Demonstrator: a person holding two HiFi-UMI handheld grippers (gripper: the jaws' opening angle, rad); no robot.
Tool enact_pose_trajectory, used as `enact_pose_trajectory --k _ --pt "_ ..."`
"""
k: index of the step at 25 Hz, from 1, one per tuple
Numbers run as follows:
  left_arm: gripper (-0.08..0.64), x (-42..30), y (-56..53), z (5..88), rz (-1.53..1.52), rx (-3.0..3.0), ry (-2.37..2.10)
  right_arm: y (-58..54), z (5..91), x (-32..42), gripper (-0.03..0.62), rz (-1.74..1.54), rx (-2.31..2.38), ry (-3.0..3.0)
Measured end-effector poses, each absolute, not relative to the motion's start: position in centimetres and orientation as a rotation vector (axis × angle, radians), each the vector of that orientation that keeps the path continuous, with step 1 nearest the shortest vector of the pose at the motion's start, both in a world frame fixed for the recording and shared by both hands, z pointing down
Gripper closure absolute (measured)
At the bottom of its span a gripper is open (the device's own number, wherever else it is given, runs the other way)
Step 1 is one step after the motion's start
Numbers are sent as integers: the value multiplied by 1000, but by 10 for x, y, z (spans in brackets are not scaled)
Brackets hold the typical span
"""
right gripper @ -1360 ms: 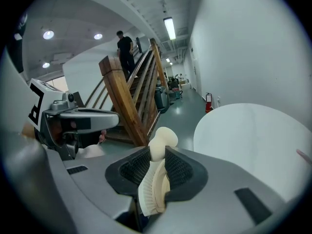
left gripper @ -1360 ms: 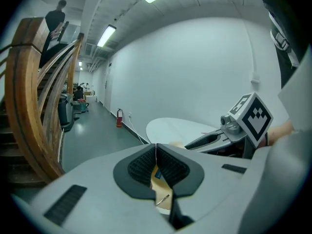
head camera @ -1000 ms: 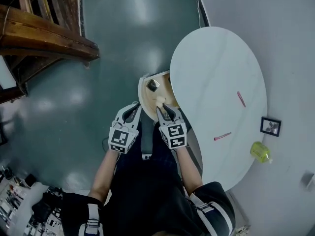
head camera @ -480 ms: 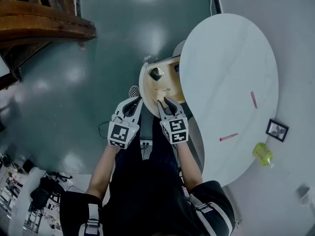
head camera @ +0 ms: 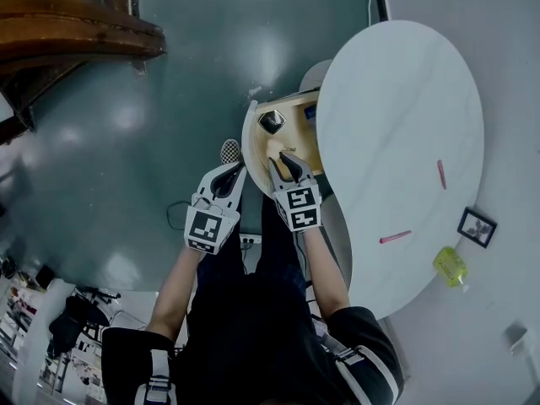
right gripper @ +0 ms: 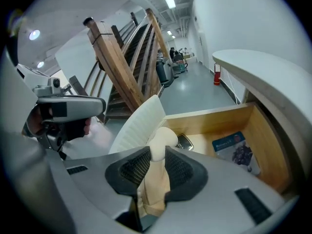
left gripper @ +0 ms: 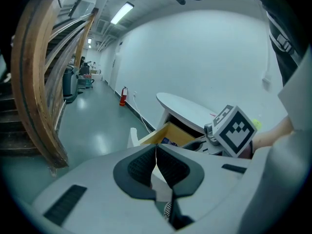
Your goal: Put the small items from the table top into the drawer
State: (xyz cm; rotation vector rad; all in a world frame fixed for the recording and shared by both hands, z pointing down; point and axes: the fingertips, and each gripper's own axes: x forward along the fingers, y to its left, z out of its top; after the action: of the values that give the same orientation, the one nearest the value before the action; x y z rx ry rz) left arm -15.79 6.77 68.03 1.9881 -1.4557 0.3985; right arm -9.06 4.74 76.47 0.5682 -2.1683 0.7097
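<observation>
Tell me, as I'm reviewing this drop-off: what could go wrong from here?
1. The right tongs grip the cream round-ended stick close to the white ribbed front of the open wooden drawer; released early, it might fall outside.
2. It could land on the shiny dark faceted object lying just beyond in the drawer.

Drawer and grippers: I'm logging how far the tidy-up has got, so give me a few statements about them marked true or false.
1. The drawer stands open. True.
2. The left gripper holds the beige item. False: its jaws are together on nothing; the right gripper grips that item.
3. The table top holds no small items. False: two pink items lie on it.
4. A booklet with a blue cover lies in the drawer. True.
</observation>
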Motion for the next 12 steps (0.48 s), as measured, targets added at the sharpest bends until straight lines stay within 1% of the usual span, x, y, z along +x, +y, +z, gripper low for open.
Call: enact_pose_trajectory --k 5,12 --pt "540 -158 69 679 397 1990 -1451 38 782 -103 480 670 528 -2156" --pt "540 -164 72 680 406 1989 -1448 33 815 -112 480 703 497 -2087"
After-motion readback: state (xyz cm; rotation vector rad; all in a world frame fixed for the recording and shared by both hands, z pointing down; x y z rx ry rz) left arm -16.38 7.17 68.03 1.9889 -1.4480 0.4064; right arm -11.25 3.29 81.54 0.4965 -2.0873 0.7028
